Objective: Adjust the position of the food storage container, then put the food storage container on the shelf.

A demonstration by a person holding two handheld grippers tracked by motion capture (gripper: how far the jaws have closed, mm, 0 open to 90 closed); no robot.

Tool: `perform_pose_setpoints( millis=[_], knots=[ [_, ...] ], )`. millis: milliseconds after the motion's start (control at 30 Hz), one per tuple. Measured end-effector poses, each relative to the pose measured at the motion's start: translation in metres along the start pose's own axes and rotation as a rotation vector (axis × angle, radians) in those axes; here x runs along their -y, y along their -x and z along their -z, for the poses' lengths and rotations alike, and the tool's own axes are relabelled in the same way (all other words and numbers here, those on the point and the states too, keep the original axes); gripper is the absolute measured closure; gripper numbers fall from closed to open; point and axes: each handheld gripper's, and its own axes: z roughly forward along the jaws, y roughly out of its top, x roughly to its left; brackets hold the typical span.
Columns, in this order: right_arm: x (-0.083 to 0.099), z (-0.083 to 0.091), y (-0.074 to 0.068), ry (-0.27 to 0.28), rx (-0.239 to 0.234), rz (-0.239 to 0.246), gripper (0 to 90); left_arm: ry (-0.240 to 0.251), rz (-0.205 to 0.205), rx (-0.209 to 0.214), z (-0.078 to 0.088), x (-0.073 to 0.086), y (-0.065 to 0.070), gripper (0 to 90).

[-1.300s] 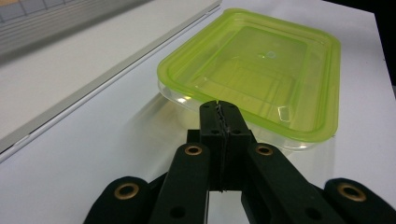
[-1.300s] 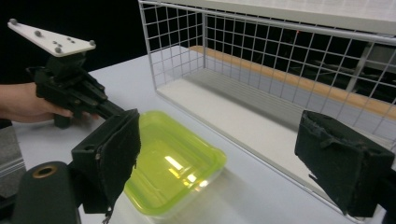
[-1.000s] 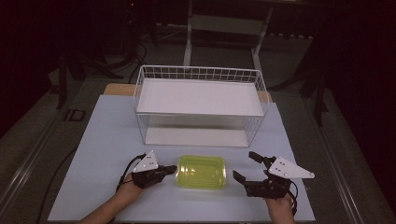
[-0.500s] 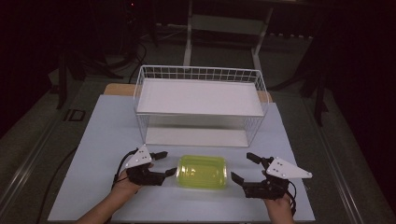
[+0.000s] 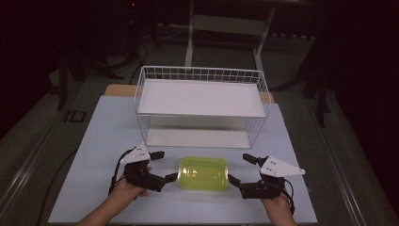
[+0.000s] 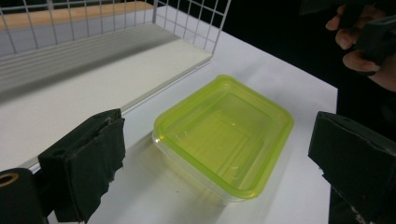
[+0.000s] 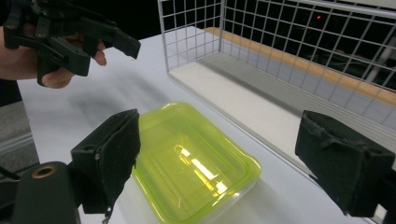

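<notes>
Your left gripper [image 5: 161, 165] has just been spreading its fingers, nothing between them; your right gripper [image 5: 238, 169] is spread too. The yellow-green lidded container [image 5: 203, 173] lies on the table [image 5: 94, 141] between them, before the wire basket [image 5: 202, 75]. Next, likely close in from both ends and grip evenly.
</notes>
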Motion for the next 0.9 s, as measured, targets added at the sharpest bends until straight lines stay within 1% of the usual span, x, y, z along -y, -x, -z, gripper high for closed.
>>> perform_pose_setpoints(
  millis=[67, 100, 133, 167, 200, 233, 300, 367, 400, 433, 467, 500, 533, 567, 600, 633, 700, 733, 767, 800, 833, 867, 900],
  knots=[
    [-0.001, -0.001, 0.001, 0.002, -0.002, -0.005, 13.4, -0.001, 0.0, -0.006, -0.003, -0.001, -0.002, 4.4],
    [-0.002, -0.003, 0.002, 0.006, 0.001, -0.022, 13.2, -0.004, 0.003, -0.004, -0.005, -0.001, -0.003, 4.5],
    [-0.003, -0.007, 0.004, -0.007, -0.003, -0.026, 13.0, -0.008, -0.002, -0.005, -0.007, -0.001, -0.004, 4.6],
    [-0.003, -0.007, 0.004, -0.007, -0.003, -0.026, 13.0, -0.012, -0.006, -0.01, -0.008, -0.001, -0.005, 4.6],
    [-0.005, -0.011, 0.005, -0.018, 0.01, -0.009, 12.4, -0.021, -0.006, -0.012, -0.011, -0.001, -0.007, 4.7],
    [-0.005, -0.011, 0.005, -0.018, 0.01, -0.009, 12.4, -0.025, -0.004, -0.012, -0.012, -0.001, -0.008, 4.7],
    [-0.006, -0.015, 0.007, -0.028, 0.016, -0.004, 12.5, -0.048, 0.01, -0.025, -0.017, 0.0, -0.011, 4.7],
    [-0.005, -0.017, 0.009, -0.016, 0.012, -0.03, 12.6, -0.058, 0.025, -0.027, -0.02, 0.001, -0.012, 4.7],
    [-0.005, -0.018, 0.01, -0.02, 0.011, -0.042, 12.6, -0.06, 0.021, -0.029, -0.02, 0.001, -0.012, 4.8],
    [-0.004, -0.02, 0.011, -0.023, 0.009, -0.062, 12.5, -0.061, 0.023, -0.04, -0.021, 0.0, -0.012, 4.8],
    [-0.003, -0.022, 0.011, -0.023, 0.017, -0.087, 12.6, -0.061, 0.027, -0.049, -0.022, 0.0, -0.012, 4.8],
    [-0.003, -0.022, 0.011, -0.023, 0.017, -0.087, 12.6, -0.061, 0.027, -0.049, -0.022, 0.0, -0.012, 4.8],
    [-0.003, -0.025, 0.013, -0.035, 0.027, -0.109, 13.4, -0.063, 0.04, -0.053, -0.023, -0.001, -0.014, 4.8],
    [0.001, -0.03, 0.016, -0.043, -0.011, -0.137, 14.0, -0.055, 0.042, -0.049, -0.023, -0.001, -0.015, 5.3],
    [0.003, -0.032, 0.016, -0.043, -0.01, -0.142, 14.2, -0.049, 0.048, -0.038, -0.024, 0.001, -0.017, 7.0],
    [0.006, -0.035, 0.015, -0.063, 0.003, -0.136, 14.2, -0.05, 0.055, -0.041, -0.024, 0.002, -0.018, 7.7],
    [0.011, -0.038, 0.015, -0.072, 0.015, -0.131, 14.2, -0.068, 0.072, -0.055, -0.027, 0.006, -0.021, 7.7],
    [0.014, -0.039, 0.015, -0.079, 0.026, -0.138, 14.2, -0.078, 0.087, -0.066, -0.029, 0.008, -0.022, 8.3],
    [0.017, -0.041, 0.016, -0.088, 0.026, -0.146, 14.2, -0.086, 0.093, -0.089, -0.031, 0.01, -0.022, 11.4],
    [0.02, -0.043, 0.017, -0.098, 0.028, -0.15, 14.6, -0.099, 0.104, -0.094, -0.033, 0.013, -0.023, 14.4],
    [0.022, -0.045, 0.019, -0.11, 0.035, -0.154, 15.5, -0.112, 0.115, -0.092, -0.035, 0.015, -0.023, 14.7],
    [0.024, -0.047, 0.02, -0.118, 0.035, -0.161, 20.6, -0.12, 0.126, -0.091, -0.036, 0.017, -0.023, 14.8],
    [0.026, -0.048, 0.022, -0.13, 0.03, -0.168, 23.1, -0.133, 0.142, -0.086, -0.038, 0.019, -0.024, 15.9]
  ],
)
